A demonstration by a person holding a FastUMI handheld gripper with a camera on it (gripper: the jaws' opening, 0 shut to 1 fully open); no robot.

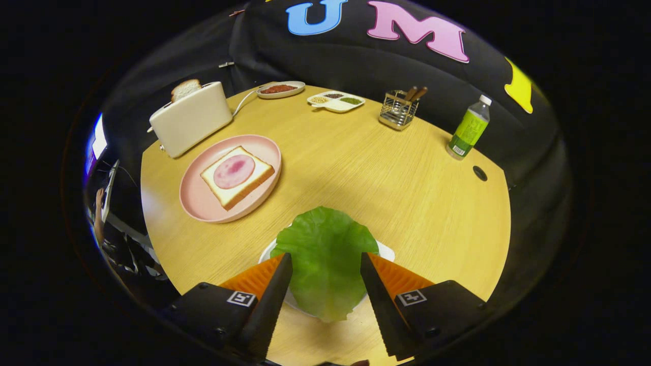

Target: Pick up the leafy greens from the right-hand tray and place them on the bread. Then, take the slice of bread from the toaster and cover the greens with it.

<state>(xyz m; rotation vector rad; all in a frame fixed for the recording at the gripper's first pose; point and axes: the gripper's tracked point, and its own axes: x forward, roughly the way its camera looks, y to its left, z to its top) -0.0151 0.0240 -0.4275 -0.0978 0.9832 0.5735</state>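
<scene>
Nothing placed yet: greens on their tray.
Hand-held gripper (325, 260) spread open around leafy greens (325, 256); bread slice (186, 89) waits in toaster (190, 119).

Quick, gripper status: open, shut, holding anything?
Gripper: open, fingers spread either side of the green leafy lettuce on its white tray; not pressing on it, holding nothing.

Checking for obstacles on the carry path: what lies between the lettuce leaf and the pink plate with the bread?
In the gripper view, only bare wooden table separates lettuce leaf from pink plate. The hand-held gripper is open, straddling the leaf.
</scene>
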